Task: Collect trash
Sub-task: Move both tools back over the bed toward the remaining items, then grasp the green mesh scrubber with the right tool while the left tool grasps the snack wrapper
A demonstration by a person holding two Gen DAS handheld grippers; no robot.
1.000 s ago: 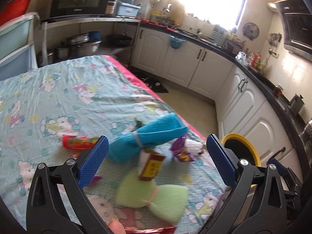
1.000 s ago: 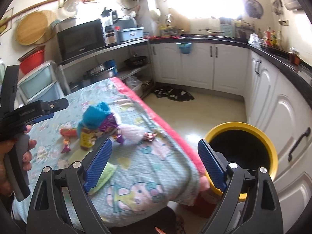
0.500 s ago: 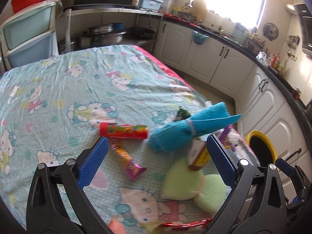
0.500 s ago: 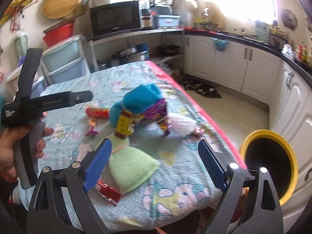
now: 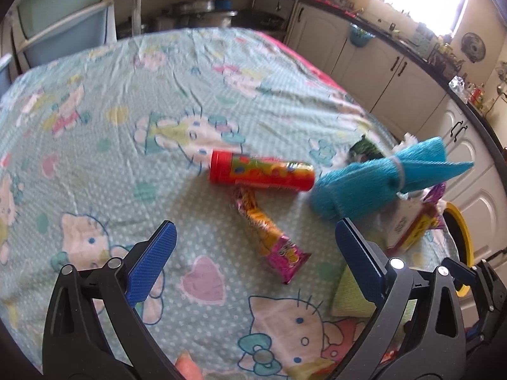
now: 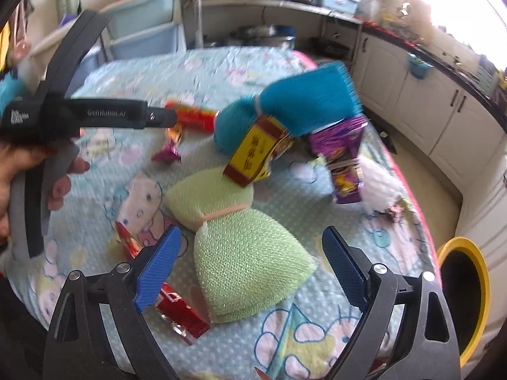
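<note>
Trash lies on a table under a cartoon-cat cloth (image 5: 126, 126). My left gripper (image 5: 253, 259) is open above an orange and pink snack wrapper (image 5: 269, 234); just beyond lies a red tube (image 5: 261, 172). My right gripper (image 6: 250, 266) is open over a green mesh pad (image 6: 247, 259), with a red wrapper (image 6: 177, 310) by its left finger. Further off lie a yellow and red box (image 6: 253, 148), a purple packet (image 6: 342, 155) and white tissue (image 6: 377, 183). A yellow-rimmed bin (image 6: 462, 291) stands off the table's right edge. The left gripper's body (image 6: 95, 114), held by a hand, shows in the right wrist view.
A rolled blue cloth (image 5: 380, 180) lies among the trash. White kitchen cabinets (image 5: 396, 76) line the right side, with drawers (image 6: 142, 31) and shelves of pots behind the table. The table's pink edge (image 6: 408, 183) drops to the floor on the right.
Both grippers have come down and closer to the table. The left view swung left from the cloth and box to the tube and wrapper. The right one now hangs over the green pad.
</note>
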